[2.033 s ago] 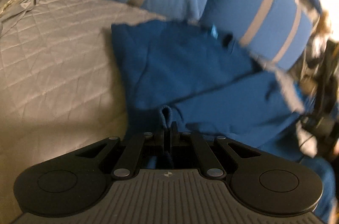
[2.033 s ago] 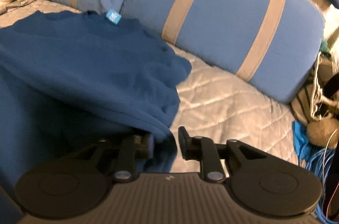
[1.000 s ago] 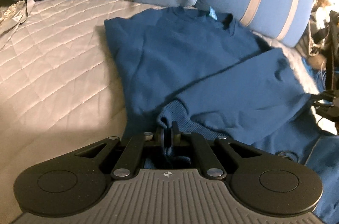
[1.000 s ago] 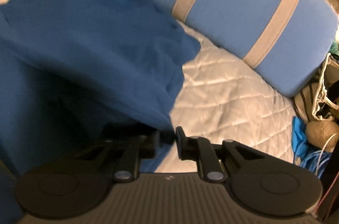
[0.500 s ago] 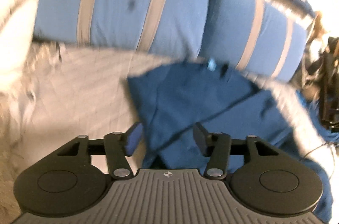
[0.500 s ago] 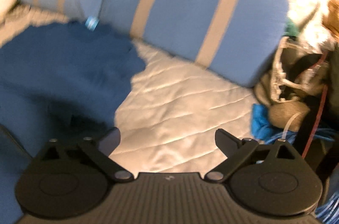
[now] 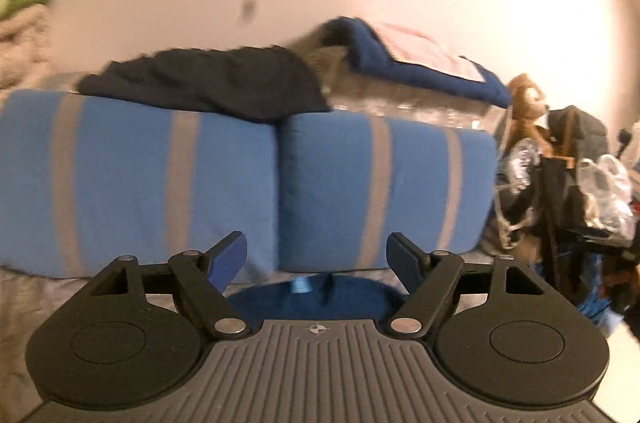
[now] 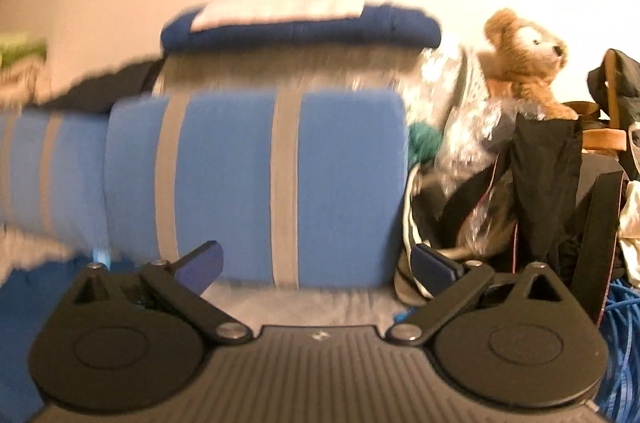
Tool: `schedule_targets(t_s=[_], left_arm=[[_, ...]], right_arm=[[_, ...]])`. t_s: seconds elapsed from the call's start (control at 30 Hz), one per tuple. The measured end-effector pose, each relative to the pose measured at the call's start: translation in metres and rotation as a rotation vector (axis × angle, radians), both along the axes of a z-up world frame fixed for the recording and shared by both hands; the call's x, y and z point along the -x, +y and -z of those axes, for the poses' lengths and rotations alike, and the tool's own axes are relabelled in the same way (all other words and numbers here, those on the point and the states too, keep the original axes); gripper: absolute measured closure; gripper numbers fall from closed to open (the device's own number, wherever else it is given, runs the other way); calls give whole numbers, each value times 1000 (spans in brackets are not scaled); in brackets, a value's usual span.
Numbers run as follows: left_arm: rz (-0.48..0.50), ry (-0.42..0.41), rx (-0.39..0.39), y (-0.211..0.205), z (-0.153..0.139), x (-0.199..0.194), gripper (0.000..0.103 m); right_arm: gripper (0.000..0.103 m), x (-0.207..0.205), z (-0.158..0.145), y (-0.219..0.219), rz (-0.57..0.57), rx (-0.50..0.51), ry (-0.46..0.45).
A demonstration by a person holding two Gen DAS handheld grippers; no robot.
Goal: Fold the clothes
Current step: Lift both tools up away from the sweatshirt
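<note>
The dark blue sweater (image 7: 308,299) lies on the quilted bed below my left gripper (image 7: 318,257); only its collar end with a light blue tag shows between the fingers. That gripper's jaws are opening, with nothing pressed between them. In the right wrist view the sweater (image 8: 36,287) shows as a blue patch at the lower left. My right gripper (image 8: 316,263) stands wide open and empty, raised above the quilt and facing a pillow.
Two blue pillows with grey stripes (image 7: 160,191) (image 8: 256,191) lean at the head of the bed. Folded dark clothes (image 7: 208,87) and a blue blanket (image 7: 400,63) lie on top behind them. A teddy bear (image 8: 524,59), bags and blue cable (image 8: 624,343) crowd the right side.
Both grippers let go of the sweater, opened wide and rose. Both views now tilt up toward the pillows and wall, and the sweater has dropped to the bottom of each.
</note>
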State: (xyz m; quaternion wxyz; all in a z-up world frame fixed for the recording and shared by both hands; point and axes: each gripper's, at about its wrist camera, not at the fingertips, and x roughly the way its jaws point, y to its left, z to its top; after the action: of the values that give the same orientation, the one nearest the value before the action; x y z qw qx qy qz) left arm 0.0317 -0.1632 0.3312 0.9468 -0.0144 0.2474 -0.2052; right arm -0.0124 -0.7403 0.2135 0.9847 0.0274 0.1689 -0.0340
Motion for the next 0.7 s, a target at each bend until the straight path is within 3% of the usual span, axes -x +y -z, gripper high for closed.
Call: schedule_targets(t_s=[0.17,0.3,0.47,0.7], left_arm=[[51,81,-11,-42,43,-25,26],[105,133,-55,-72,85,-37,26],[190,155,-138,-111,131,-55,26],[333,165,-190,-171,195,-85,26]], right_arm=[[0,-13,23,18,-50,-60,44],[0,-31,60,50,-148,-54,183],[0,-53,121,82,-284,-150,390],[11,-65,178,103,-303,-280,531]])
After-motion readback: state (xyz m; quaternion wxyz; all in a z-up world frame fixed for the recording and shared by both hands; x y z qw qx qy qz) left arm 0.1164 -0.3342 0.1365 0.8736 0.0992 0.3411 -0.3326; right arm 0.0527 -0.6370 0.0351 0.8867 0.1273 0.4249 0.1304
